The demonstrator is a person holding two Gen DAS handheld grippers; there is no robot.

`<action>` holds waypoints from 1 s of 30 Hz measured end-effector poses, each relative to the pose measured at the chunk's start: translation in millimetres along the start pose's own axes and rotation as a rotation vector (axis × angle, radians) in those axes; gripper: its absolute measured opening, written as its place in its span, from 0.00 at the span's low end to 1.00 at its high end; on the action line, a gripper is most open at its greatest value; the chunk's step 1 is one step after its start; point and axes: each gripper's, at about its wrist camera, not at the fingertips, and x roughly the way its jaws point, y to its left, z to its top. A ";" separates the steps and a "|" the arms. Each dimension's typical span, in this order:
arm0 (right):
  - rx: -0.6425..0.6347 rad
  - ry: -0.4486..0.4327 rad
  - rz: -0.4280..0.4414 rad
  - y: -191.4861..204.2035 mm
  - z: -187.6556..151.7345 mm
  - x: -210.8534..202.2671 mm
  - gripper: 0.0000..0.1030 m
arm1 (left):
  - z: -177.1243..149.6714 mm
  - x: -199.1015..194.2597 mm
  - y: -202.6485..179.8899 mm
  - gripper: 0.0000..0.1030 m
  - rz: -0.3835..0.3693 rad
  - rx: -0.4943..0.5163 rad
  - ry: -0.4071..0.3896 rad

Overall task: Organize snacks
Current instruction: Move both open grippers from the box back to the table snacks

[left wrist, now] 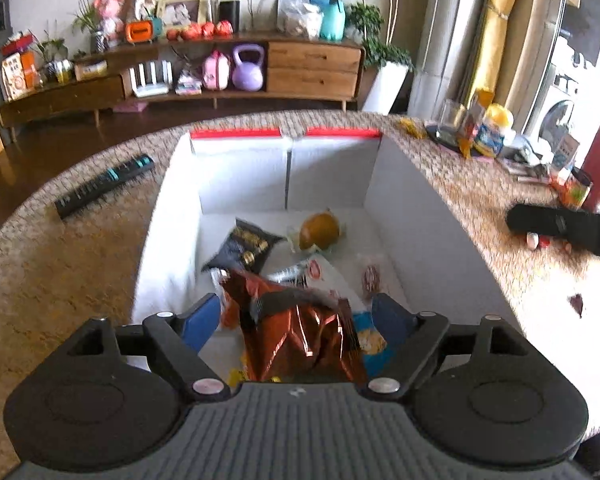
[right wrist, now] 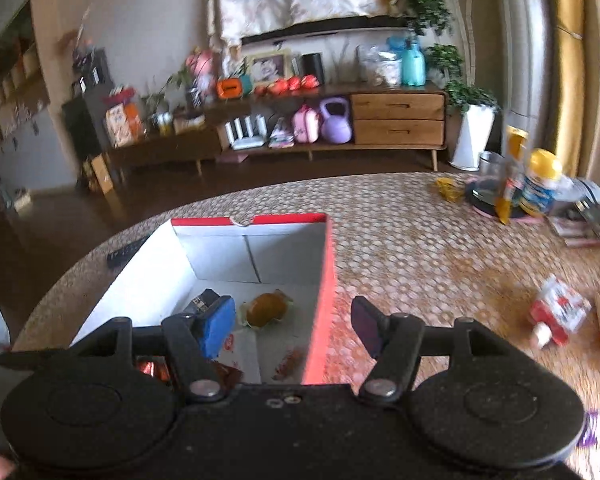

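Hovering over a white box (left wrist: 400, 200) with red outer walls, the left gripper (left wrist: 300, 316) hangs with its blue pads spread wide, an orange-red foil bag (left wrist: 300, 340) lying between them; neither pad appears to press on the bag, whose lower end sits over a blue and yellow packet (left wrist: 370, 344). Deeper in the box lie a dark packet (left wrist: 246, 246) printed with gold rounds, a wrapped brown bun (left wrist: 320, 230), a white packet (left wrist: 320, 272) with a red mark and a small clear-wrapped sweet (left wrist: 371, 278).

The box stands on a table (left wrist: 80, 264) covered in a woven mat, with a black remote (left wrist: 104, 184) just beyond its left wall. The right gripper (right wrist: 294, 328) straddles the box's red right wall (right wrist: 324, 288), its jaws apart with nothing between them: the blue left pad (right wrist: 216, 330) is over the inside of the box, the dark right pad (right wrist: 366, 328) over the mat. A red and white carton (right wrist: 560, 312) lies on the mat well to the right, blurred. At the table's far right corner a yellow-capped jar (right wrist: 540, 184) stands among clutter. A wooden sideboard (right wrist: 398, 118) lines the wall behind.
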 end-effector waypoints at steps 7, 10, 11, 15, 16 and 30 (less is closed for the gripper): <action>0.091 -0.043 -0.021 -34.5 -22.9 -24.2 0.61 | 11.8 -12.4 -3.0 0.81 -0.031 -0.044 -0.043; 0.124 -0.064 -0.049 -50.8 -33.9 -32.2 0.61 | 12.2 -14.0 -19.1 0.81 -0.048 -0.035 -0.050; 0.137 -0.073 -0.057 -56.3 -38.2 -35.3 0.61 | 11.7 -13.8 -25.1 0.81 -0.063 -0.024 -0.053; 0.168 -0.102 -0.115 -78.5 -54.4 -46.0 0.62 | 10.2 -10.3 -52.7 0.81 -0.108 0.024 -0.049; 0.175 -0.101 -0.130 -84.0 -58.2 -48.5 0.62 | 9.6 -9.4 -57.8 0.81 -0.115 0.032 -0.047; 0.271 -0.104 -0.247 -136.9 -96.6 -77.0 0.62 | 4.9 -10.1 -128.5 0.88 -0.212 0.154 -0.097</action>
